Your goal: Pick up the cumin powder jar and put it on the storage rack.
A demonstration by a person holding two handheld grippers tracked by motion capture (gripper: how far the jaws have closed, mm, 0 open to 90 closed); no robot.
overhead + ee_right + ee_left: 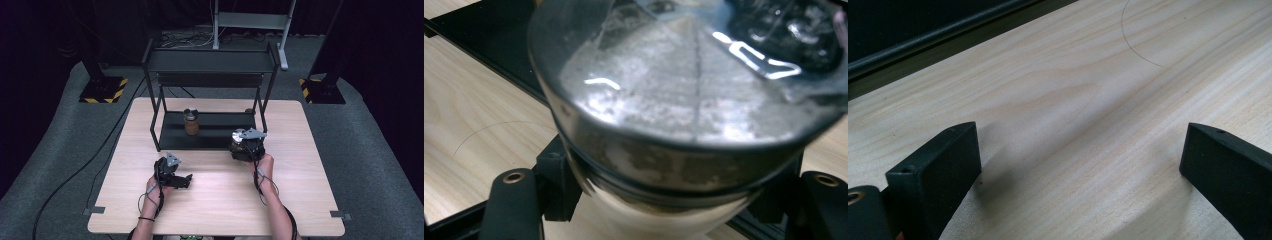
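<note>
While sitting clamped between the black jaws, glass jar (684,115) pressing close against the right gripper view's lens, silvery lid rim and pale contents showing through the wall. Hanging in the right gripper (246,146) at the front edge of the black shelf rack (210,62), just above its lower board. Closing tight on the jar from both sides, pads pressed on its neck. Standing further back on that lower board, well apart to the left, a second jar (191,122) with brown contents, upright. Resting low over the bare wooden table (220,200) in front of the rack, left gripper (172,175), jaws gaping wide with nothing between them but wood grain. Lying across the tabletop near it, a thin dark cable line (1138,47).
</note>
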